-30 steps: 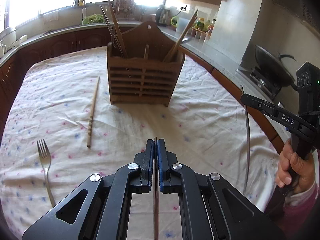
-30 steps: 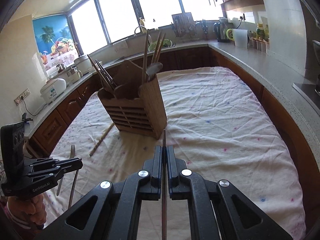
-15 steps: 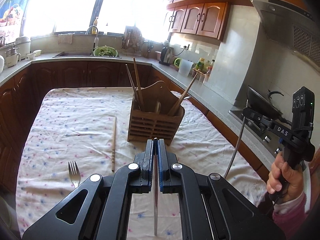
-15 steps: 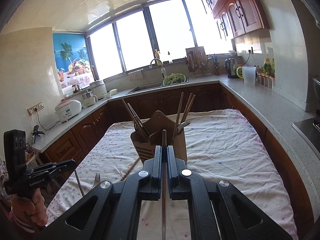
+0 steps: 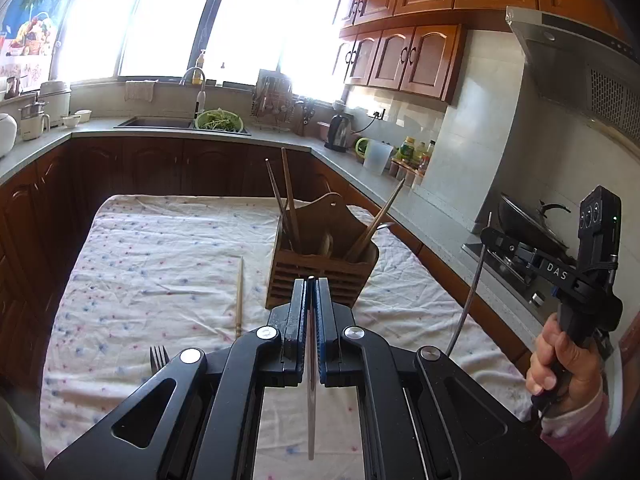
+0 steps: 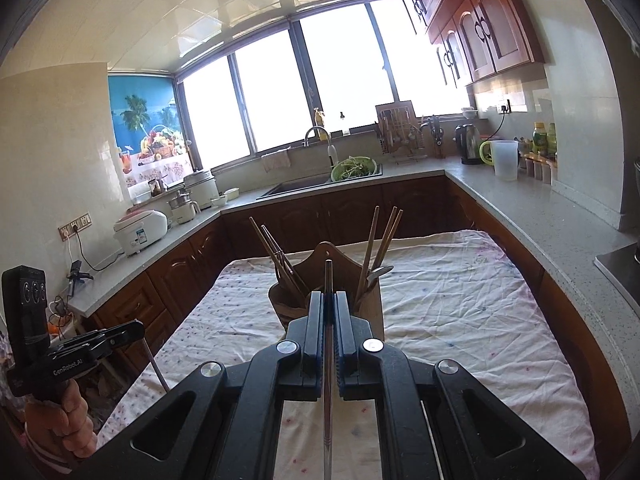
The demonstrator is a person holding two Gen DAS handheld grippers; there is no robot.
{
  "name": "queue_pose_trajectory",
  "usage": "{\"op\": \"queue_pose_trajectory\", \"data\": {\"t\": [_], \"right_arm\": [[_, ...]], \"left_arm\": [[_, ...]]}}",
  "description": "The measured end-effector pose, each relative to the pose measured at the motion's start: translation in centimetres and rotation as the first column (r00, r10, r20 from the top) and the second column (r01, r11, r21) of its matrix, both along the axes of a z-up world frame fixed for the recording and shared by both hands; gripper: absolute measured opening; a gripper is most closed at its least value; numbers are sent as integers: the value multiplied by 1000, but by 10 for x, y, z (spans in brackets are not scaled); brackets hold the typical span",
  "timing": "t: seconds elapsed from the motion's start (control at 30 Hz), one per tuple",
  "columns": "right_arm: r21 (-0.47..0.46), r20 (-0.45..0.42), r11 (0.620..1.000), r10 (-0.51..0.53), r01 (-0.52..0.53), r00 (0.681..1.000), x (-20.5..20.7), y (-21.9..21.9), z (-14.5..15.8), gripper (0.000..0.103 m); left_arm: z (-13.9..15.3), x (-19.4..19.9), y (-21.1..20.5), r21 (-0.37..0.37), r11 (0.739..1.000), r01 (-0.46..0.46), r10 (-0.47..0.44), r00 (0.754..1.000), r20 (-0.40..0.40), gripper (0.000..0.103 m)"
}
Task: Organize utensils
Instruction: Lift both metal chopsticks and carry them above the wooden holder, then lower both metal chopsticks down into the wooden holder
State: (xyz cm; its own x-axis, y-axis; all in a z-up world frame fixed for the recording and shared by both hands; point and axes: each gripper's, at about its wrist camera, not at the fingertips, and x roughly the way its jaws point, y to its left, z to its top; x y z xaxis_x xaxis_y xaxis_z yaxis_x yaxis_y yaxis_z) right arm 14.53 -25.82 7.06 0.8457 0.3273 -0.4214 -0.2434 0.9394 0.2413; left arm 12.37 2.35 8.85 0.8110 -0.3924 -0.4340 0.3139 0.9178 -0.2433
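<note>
A wooden utensil holder [image 5: 320, 276] [image 6: 372, 304] stands mid-table with several chopsticks and a spoon in it. My left gripper [image 5: 311, 284] is shut on a thin metal chopstick [image 5: 311, 380], held high above the near table edge. My right gripper [image 6: 329, 298] is shut on another metal chopstick [image 6: 328, 380], also raised. From the left wrist view the right gripper [image 5: 490, 236] shows at the right with its chopstick [image 5: 468, 300] hanging down. A wooden chopstick [image 5: 239, 292] and a fork [image 5: 159, 358] lie on the cloth left of the holder.
The table has a white dotted cloth [image 5: 160, 260] [image 6: 460, 300]. Dark cabinets and a grey counter [image 6: 540, 204] ring it, with a sink [image 5: 156, 122], a kettle [image 6: 468, 150], a jug [image 6: 505, 160] and a wok [image 5: 528, 224] on the stove at right.
Both grippers have risen and pulled back from the holder, each still holding its chopstick. The holder now looks smaller and farther off.
</note>
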Motion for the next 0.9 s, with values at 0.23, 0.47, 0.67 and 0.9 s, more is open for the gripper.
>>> {"op": "queue_pose_trajectory", "data": {"t": [0.23, 0.47, 0.67, 0.9], "right_arm": [[35, 16, 999, -24, 24, 1000, 15, -3, 2, 4], [59, 59, 998, -40, 36, 997, 44, 1, 12, 4], [78, 114, 996, -56, 47, 992, 74, 4, 29, 4], [98, 171, 993, -86, 70, 982, 114, 8, 44, 4]], "left_arm": [[20, 17, 0, -16, 1000, -2, 3, 999, 52, 3], [49, 46, -5, -18, 1000, -14, 16, 991, 134, 3], [75, 79, -11, -20, 999, -31, 35, 978, 205, 3], [94, 121, -13, -63, 996, -55, 70, 963, 260, 3]]}}
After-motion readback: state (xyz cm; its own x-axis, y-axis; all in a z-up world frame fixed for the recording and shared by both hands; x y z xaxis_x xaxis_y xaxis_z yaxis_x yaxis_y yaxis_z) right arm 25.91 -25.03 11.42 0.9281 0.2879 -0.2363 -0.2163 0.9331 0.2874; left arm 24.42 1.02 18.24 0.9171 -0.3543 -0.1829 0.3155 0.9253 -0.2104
